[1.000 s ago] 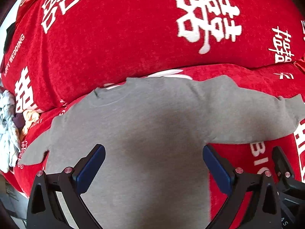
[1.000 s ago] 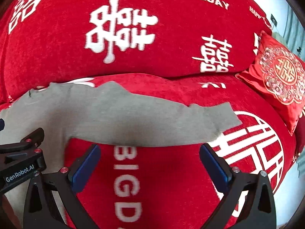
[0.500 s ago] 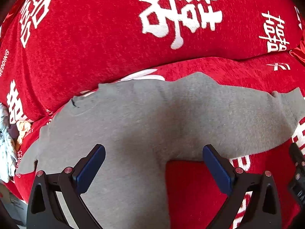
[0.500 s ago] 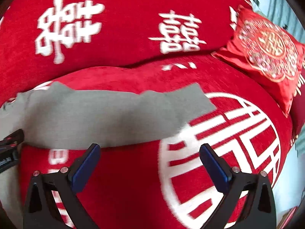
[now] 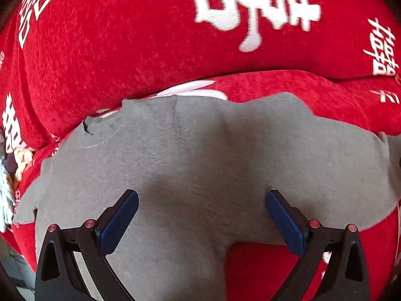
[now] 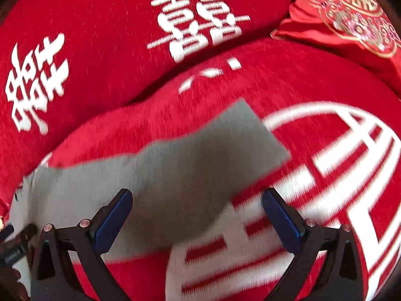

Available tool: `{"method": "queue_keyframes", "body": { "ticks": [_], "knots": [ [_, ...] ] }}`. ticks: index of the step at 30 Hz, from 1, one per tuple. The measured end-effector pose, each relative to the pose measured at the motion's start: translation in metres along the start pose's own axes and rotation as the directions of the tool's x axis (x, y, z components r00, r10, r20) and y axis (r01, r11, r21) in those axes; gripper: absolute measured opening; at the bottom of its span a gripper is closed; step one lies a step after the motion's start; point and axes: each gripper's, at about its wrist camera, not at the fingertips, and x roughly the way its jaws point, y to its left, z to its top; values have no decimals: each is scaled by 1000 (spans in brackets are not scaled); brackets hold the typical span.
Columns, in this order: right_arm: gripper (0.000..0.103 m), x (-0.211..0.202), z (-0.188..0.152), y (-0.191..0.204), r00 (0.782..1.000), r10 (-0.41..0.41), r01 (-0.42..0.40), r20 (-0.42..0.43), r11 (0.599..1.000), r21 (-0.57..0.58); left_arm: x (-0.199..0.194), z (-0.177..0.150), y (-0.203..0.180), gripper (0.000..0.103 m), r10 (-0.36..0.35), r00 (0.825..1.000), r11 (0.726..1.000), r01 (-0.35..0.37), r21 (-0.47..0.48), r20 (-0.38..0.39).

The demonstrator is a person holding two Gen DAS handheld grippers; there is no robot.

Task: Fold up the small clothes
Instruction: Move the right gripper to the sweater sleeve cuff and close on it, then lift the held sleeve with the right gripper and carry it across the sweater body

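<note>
While both grippers hang over it, the red sofa (image 5: 125,50) fills nearly all of each view: back cushion across the top with big white characters, seat cushion (image 6: 313,87) below with a white ring pattern at right of the right wrist view. Gray shirt (image 5: 200,163) lies flat and spread on the seat, neck toward the back cushion at upper left of center in the left wrist view, body running down to the bottom edge between the fingers, one sleeve stretching off to the right edge, the other short end showing at far left. Sleeve (image 6: 200,155) in the right wrist view runs from lower left up to a cuff end near center, lying flat on the seat; that view is motion-blurred. Embroidered red pillow (image 6: 351,12) sits at upper right of the right wrist view, against the back cushion. Pale crumpled cloth pile (image 5: 6,188) shows at the far left edge of the left wrist view, just beside the shirt's left sleeve end; cannot tell what it is.

Left gripper (image 5: 201,215): jaws spread wide, nothing between them, above the shirt's chest; contact with fabric cannot be told. Right gripper (image 6: 196,215): jaws spread wide, empty, left finger over the sleeve, right finger over the white pattern. Bit of the other gripper's black body shows at the lower left edge of the right wrist view.
</note>
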Motion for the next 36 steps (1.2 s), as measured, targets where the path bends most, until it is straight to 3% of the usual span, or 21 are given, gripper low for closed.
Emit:
{"method": "queue_keyframes", "body": {
  "ticks": [2, 4, 5, 12, 15, 22, 24, 28, 31, 33, 36],
  "knots": [
    [94, 6, 7, 3, 999, 42, -42, -1, 999, -17, 4, 3, 9, 102, -11, 1000, 1000, 11, -28, -7],
    [9, 17, 9, -3, 993, 94, -94, -68, 996, 6, 8, 6, 18, 102, -25, 1000, 998, 24, -59, -18],
    [7, 19, 8, -8, 990, 118, -115, -79, 993, 39, 9, 8, 20, 102, -24, 1000, 998, 22, -65, -19],
    [6, -41, -14, -43, 973, 199, -209, 120, 975, 75, 17, 12, 22, 102, -22, 999, 996, 19, -83, -30],
    [6, -58, -18, -49, 969, 189, -202, 157, 977, 70, 16, 13, 19, 102, -36, 999, 996, 33, -78, -29],
    [7, -47, -29, -58, 984, 143, -155, 110, 982, 111, 19, 22, 39, 102, -51, 998, 989, 44, -143, -43],
    [10, -38, -30, -63, 981, 174, -184, 83, 972, 145, 32, 20, 38, 102, -46, 996, 991, 35, -130, -79],
    [24, -24, -23, -78, 970, 236, -244, 64, 948, 205, 35, 18, 40, 102, -72, 995, 987, 61, -148, -68],
    [24, -19, -15, -83, 961, 266, -276, 71, 930, 245, 36, 19, 41, 102, -78, 995, 987, 68, -149, -63],
    [22, -15, -12, -84, 957, 278, -289, 79, 920, 265, 39, 20, 46, 102, -90, 994, 983, 78, -164, -63],
    [8, -19, -12, -81, 976, 207, -216, 63, 947, 237, 41, 22, 49, 102, -102, 992, 979, 87, -185, -74]
  ]
}}
